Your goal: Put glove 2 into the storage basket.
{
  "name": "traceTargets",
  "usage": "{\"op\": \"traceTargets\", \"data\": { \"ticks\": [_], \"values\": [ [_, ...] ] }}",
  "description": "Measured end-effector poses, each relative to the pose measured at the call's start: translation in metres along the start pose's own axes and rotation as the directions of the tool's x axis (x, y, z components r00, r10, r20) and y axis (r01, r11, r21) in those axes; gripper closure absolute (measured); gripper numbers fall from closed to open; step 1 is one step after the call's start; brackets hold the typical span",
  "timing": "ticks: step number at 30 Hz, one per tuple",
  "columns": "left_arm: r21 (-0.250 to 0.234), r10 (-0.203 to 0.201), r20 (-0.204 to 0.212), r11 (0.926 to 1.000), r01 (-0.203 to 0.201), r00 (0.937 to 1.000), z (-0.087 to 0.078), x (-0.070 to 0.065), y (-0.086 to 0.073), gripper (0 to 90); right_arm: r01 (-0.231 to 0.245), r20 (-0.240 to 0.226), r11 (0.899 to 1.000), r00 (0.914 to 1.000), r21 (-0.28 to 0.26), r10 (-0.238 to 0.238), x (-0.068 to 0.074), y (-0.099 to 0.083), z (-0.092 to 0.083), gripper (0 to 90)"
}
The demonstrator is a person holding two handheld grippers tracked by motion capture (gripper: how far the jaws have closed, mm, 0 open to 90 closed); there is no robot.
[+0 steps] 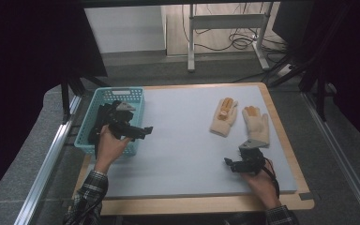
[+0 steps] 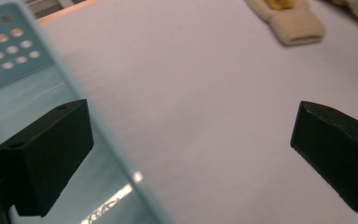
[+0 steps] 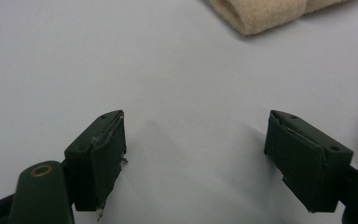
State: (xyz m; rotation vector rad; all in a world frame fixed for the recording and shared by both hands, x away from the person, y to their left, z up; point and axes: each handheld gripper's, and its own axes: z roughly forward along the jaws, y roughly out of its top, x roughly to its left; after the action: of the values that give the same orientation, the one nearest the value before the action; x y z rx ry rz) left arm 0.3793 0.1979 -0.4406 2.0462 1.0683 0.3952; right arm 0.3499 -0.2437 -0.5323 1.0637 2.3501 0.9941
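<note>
The left gripper (image 1: pixel 143 131) is held with jaws wide apart and empty at the teal basket (image 1: pixel 104 96); the right gripper (image 1: pixel 229 164), likewise parted and empty, is held near 2 cream gloves (image 1: pixel 226 117) laid on the mat (image 1: pixel 178 140).

The mat (image 1: pixel 187 140) is pale grey-blue, edged by the light wood of the table (image 1: pixel 281 126). At the mat's left edge stands a turquoise basket (image 1: pixel 133 101) with rows of small holes in its wall, dark things inside. On the mat's right part lie two cream gloves (image 1: pixel 225 117), each with a yellow-orange patch. Both grippers are black: the left gripper (image 1: pixel 143 131) by the basket, the right gripper (image 1: pixel 229 164) below the gloves, topped by a grey plate. The sleeves (image 1: pixel 91 187) are dark plaid with white lines.
</note>
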Motion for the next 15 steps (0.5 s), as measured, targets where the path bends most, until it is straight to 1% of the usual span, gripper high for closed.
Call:
{"op": "traceTargets", "data": {
  "ticks": [3,4,9,11,15],
  "values": [
    [-0.013,0.028,0.030,0.9995,-0.028,0.9991,0.004,-0.017,-0.003,0.0,0.000,0.000,1.000,1.0000,0.000,0.000,0.000,0.000,0.000,20.3],
    [-0.019,0.037,0.034,0.9991,-0.037,0.9987,0.005,-0.020,-0.004,0.0,0.000,0.000,1.000,1.0000,0.000,0.000,0.000,0.000,0.000,20.3],
    [-0.043,0.078,0.081,0.9963,-0.074,0.9937,0.013,-0.046,-0.013,0.0,0.002,0.001,1.000,1.0000,0.000,-0.002,0.000,0.000,0.000,20.3],
    [-0.046,0.094,0.089,0.9948,-0.090,0.9916,0.017,-0.056,-0.018,0.0,0.001,0.001,1.000,1.0000,0.000,-0.001,0.000,0.000,0.000,20.3],
    [-0.045,0.123,0.097,0.9919,-0.119,0.9876,0.026,-0.070,-0.028,0.0,0.002,0.002,1.000,1.0000,0.002,-0.002,0.000,0.000,0.000,20.3]
  ]
}}
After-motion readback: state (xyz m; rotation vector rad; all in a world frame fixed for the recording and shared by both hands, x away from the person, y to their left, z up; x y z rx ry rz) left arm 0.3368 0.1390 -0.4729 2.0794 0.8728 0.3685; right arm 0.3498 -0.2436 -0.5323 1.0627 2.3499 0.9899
